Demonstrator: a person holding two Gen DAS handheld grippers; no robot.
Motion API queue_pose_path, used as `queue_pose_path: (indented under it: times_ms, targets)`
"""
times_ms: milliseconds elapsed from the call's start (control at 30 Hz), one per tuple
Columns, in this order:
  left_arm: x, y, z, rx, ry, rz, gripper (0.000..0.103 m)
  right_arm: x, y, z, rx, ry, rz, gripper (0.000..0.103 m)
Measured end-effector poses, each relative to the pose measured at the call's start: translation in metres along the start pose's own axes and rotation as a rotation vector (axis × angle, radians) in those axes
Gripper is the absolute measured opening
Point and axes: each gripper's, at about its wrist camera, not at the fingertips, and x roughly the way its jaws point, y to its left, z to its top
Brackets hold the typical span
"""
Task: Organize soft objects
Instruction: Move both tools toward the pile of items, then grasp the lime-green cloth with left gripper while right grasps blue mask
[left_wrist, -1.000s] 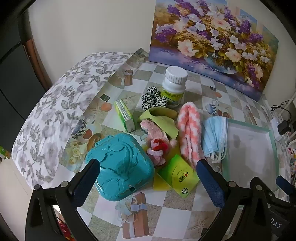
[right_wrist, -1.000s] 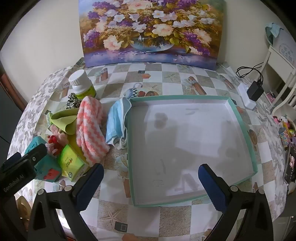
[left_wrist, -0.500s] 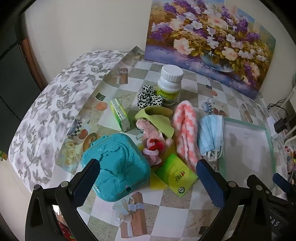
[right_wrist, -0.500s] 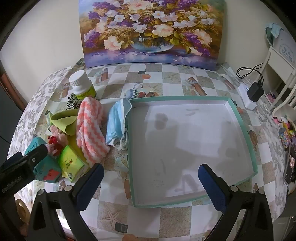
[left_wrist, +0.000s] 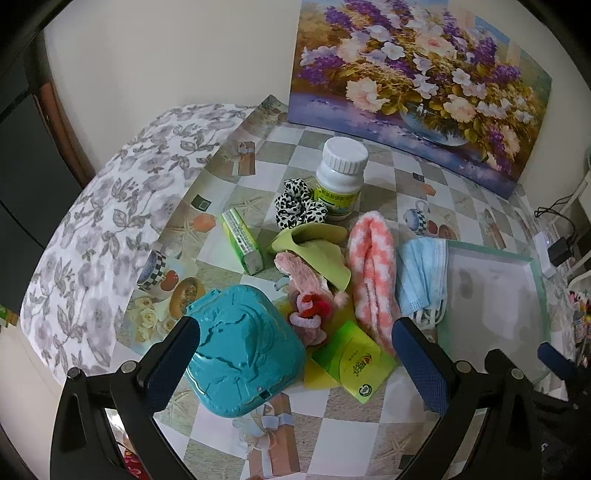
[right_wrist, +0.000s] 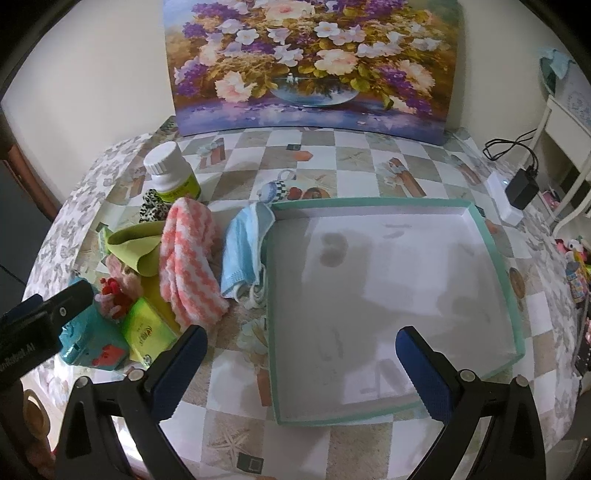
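Right now you are holding the left gripper (left_wrist: 295, 354) with its jaws standing wide apart and gripping nothing, hovering over the teal plastic case (left_wrist: 245, 349) at the near edge of the surface (left_wrist: 373, 424). You are keeping the right gripper (right_wrist: 299, 365) spread just as wide and bare, hanging above the near part of the white tray (right_wrist: 495, 254). Just past the case, the green packet (left_wrist: 352, 363) is lying beside the pink plush toy (left_wrist: 306, 295), with the yellow-green cloth (left_wrist: 317, 245) draping over the toy's far end. The pink-and-white fuzzy sock (left_wrist: 373, 269) is lying alongside them, and the blue face mask (left_wrist: 421, 273) is resting against the tray's left rim. Farther back, the green box (left_wrist: 242, 240), the leopard-print scrunchie (left_wrist: 297, 205) and the white bottle (left_wrist: 340, 177) are sitting near each other, with the flower painting (left_wrist: 417, 77) leaning against the wall behind
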Motion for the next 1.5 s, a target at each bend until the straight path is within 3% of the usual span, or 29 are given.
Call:
queue_pose_path:
  times_ms: [367, 700, 800, 900, 1033, 1133, 1233, 1500]
  targets:
    - [0.025, 0.032, 0.037, -0.128, 0.124, -0.022, 0.103, 0.015, 0.01, 0.022, -0.012, 0.013, 0.082, 0.103]
    - [0.065, 0.021, 0.069, -0.181, 0.207, -0.133, 0.101, 0.043, 0.014, 0.058, -0.006, 0.063, 0.153, 0.103]
    - [0.076, 0.016, 0.074, -0.177, 0.22, -0.134, 0.092, 0.057, 0.013, 0.067, -0.011, 0.076, 0.172, 0.099]
    - [0.087, 0.01, 0.079, -0.158, 0.228, -0.134, 0.087, 0.071, 0.014, 0.073, -0.028, 0.095, 0.166, 0.087]
    - [0.102, 0.009, 0.08, -0.153, 0.251, -0.134, 0.072, 0.084, 0.018, 0.078, -0.049, 0.113, 0.199, 0.073]
    - [0.107, 0.008, 0.08, -0.137, 0.252, -0.141, 0.064, 0.091, 0.026, 0.08, -0.079, 0.114, 0.213, 0.07]
    - [0.108, 0.007, 0.081, -0.121, 0.249, -0.136, 0.047, 0.098, 0.035, 0.079, -0.113, 0.13, 0.219, 0.054]
    - [0.117, 0.011, 0.083, -0.121, 0.262, -0.152, 0.023, 0.115, 0.05, 0.068, -0.172, 0.181, 0.222, 0.045]
